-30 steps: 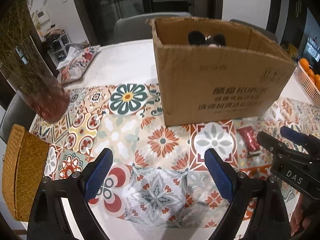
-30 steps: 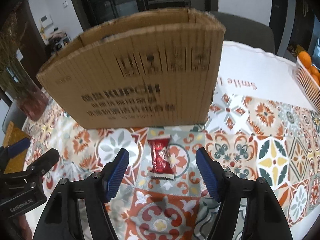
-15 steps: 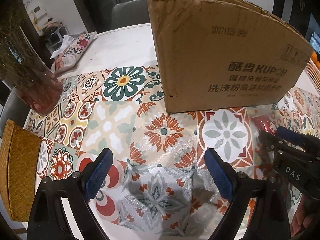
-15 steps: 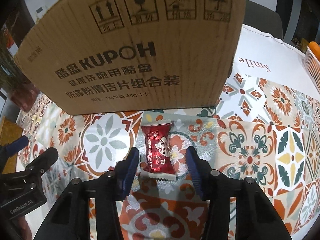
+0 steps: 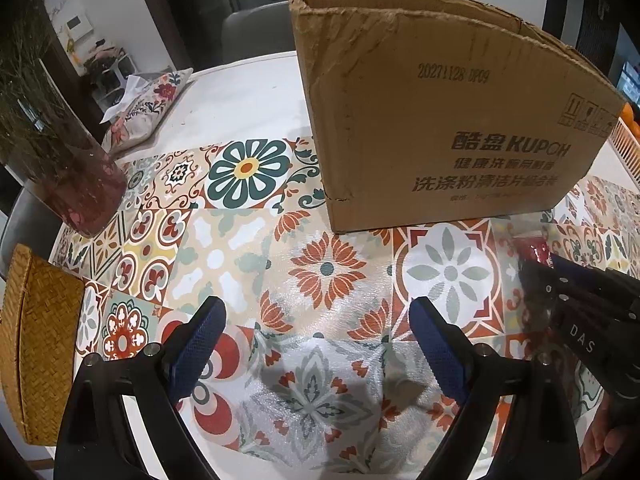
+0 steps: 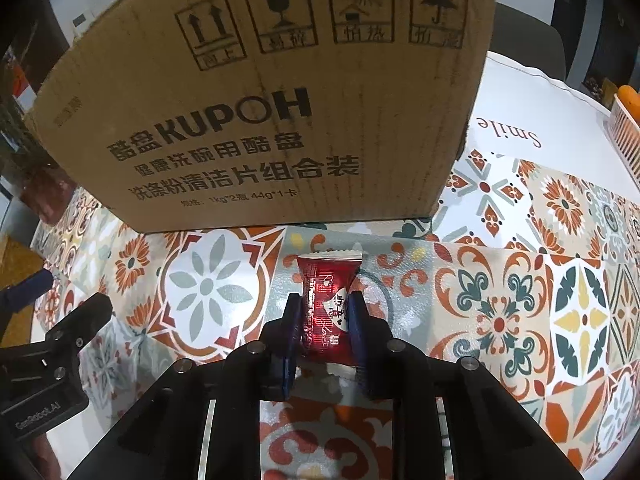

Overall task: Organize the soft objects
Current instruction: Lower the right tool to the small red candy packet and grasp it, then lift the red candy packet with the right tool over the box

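Right claw (image 6: pixel 324 316) has just been closing; its jaws now sit pinched on the red candy packet (image 6: pixel 326 304) from both sides, about mid-body, blue pads (image 6: pixel 294 320) flat against the wrapper. Packet lies on the bench (image 6: pixel 520 320), on the patterned cloth, just short of the front wall of the cardboard box (image 6: pixel 260 100), which stands at 12 o'clock from the claw. In the left wrist view the packet (image 5: pixel 534 248) shows only as a red sliver at 3 o'clock, mostly behind the right claw.

Left claw (image 5: pixel 316 356) is wide open with nothing between the jaws, hanging over bare cloth, box (image 5: pixel 440 120) at 1 o'clock.

Handling, my read:
- Very light. Foil or plastic wrapper, glossy, so probably slippery.
- Soft fill gives under the pads; wrapper already looks slightly waisted where it is squeezed.
- Crimped ends at 12 and 6 o'clock are thin flaps; poor places to grip.
- Current mid-body hold across the narrow width looks right. Firm enough not to slide, not so hard it crushes.

Next likely step: lift clear and over the box rim. Rim is out of the right view, so clearance is hard to judge.
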### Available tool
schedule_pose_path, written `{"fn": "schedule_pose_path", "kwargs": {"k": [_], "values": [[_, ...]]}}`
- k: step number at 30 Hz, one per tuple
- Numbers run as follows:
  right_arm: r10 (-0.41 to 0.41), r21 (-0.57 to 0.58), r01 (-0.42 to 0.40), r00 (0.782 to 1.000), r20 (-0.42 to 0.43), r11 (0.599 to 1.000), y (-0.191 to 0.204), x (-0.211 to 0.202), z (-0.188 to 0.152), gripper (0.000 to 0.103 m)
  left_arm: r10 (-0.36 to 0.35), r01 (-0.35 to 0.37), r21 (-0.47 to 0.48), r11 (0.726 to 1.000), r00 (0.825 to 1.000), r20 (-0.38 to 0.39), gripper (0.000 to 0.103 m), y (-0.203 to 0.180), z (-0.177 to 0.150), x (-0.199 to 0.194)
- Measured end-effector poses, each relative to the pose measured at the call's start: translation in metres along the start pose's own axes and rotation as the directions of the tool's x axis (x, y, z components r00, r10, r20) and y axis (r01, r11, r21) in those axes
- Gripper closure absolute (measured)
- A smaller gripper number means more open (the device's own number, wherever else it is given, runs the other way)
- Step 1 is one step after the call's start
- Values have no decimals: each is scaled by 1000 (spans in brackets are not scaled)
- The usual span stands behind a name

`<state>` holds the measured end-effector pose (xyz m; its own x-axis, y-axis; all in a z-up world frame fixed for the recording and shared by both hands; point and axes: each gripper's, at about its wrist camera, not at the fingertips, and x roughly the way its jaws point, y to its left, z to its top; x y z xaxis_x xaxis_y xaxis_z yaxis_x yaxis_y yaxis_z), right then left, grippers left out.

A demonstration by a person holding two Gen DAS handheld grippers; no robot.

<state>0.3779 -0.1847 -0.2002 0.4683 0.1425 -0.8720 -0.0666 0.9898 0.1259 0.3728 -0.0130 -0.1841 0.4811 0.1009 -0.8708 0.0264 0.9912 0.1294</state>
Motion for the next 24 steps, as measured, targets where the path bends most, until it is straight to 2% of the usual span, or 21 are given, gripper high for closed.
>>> {"fn": "schedule_pose_path", "kwargs": {"k": [14,24], "values": [[9,-14,-7,994,105,1000,2,-66,-13,78,-28,28,4,1000,996,89,9,1,2,-43],[15,-13,-13,980,200,1000,11,-113,-9,78,-54,53,11,999,982,183,5,5,8,-85]]}}
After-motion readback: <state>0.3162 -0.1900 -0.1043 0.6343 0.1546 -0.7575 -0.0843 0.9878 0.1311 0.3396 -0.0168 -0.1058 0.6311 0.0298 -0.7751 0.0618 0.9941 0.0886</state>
